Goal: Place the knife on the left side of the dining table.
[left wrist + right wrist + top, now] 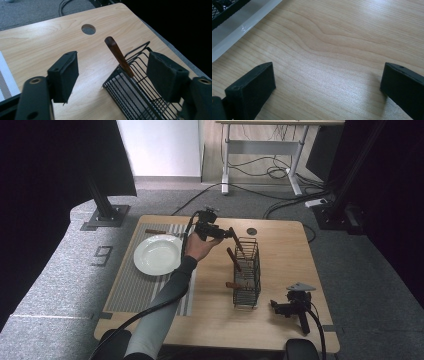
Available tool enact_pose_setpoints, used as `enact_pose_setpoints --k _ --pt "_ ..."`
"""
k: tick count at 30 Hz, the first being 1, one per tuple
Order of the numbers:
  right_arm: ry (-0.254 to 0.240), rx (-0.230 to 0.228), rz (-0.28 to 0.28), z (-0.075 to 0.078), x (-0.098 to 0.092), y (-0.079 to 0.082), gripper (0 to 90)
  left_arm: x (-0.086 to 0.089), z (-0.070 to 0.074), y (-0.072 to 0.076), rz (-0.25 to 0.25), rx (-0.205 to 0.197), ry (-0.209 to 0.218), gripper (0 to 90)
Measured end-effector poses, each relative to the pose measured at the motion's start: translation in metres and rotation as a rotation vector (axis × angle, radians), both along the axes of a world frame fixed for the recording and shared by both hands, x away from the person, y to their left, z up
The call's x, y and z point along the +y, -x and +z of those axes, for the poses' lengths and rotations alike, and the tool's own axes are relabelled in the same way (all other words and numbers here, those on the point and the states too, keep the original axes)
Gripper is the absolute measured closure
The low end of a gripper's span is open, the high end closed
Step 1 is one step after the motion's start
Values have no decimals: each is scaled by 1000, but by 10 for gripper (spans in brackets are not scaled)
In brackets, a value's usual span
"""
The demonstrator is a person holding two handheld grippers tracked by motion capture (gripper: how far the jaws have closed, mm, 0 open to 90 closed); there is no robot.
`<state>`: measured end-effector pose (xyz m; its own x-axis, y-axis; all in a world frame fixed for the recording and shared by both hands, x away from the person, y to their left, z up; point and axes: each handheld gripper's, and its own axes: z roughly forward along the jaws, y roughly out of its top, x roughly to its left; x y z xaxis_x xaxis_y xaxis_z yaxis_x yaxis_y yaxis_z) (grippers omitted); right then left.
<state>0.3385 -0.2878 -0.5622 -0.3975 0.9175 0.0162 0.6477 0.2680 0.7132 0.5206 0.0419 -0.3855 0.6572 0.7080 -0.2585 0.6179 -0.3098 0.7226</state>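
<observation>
We see our left gripper (231, 234) held above the pale wooden worktop (280, 250), its fingers (63, 75) standing apart on either side of the brown wooden handle (118, 56) without touching it. That handle slants up out of the far end of the black wire basket (247, 277), which stands right of centre. Our right gripper (276, 306) rests on the worktop near the front right corner, fingers (253, 86) wide apart with nothing between them. A round white plate (157, 254) lies on the grey striped placemat (145, 290) to the left.
</observation>
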Motion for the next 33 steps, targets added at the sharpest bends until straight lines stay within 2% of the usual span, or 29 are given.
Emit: enact_pose_setpoints --k 3,4,7,8,15,16,21,22,29,33 --pt "0 1 0 0 0 0 0 -1 -2 -4 5 5 11 297" --pt "0 -1 -1 0 0 0 0 -2 -4 -8 7 13 30 308" --pt "0 -1 0 0 0 0 0 -3 -6 -12 9 26 53 324" --pt "1 -1 0 0 0 0 0 -5 -8 -15 11 38 76 345" --pt "0 0 0 0 0 0 0 -10 -17 -21 12 66 103 398" --pt "1 -1 1 0 0 0 0 -11 -20 -23 13 78 121 406" --pt "1 -1 1 0 0 0 0 -13 -25 -26 15 112 147 458" --pt "1 -1 0 0 0 0 0 -14 -26 -27 8 122 158 506" --pt "1 0 0 0 0 0 0 -16 -28 -28 -3 145 154 631" --pt "1 0 0 0 0 0 0 -16 -28 -27 -13 153 175 724"
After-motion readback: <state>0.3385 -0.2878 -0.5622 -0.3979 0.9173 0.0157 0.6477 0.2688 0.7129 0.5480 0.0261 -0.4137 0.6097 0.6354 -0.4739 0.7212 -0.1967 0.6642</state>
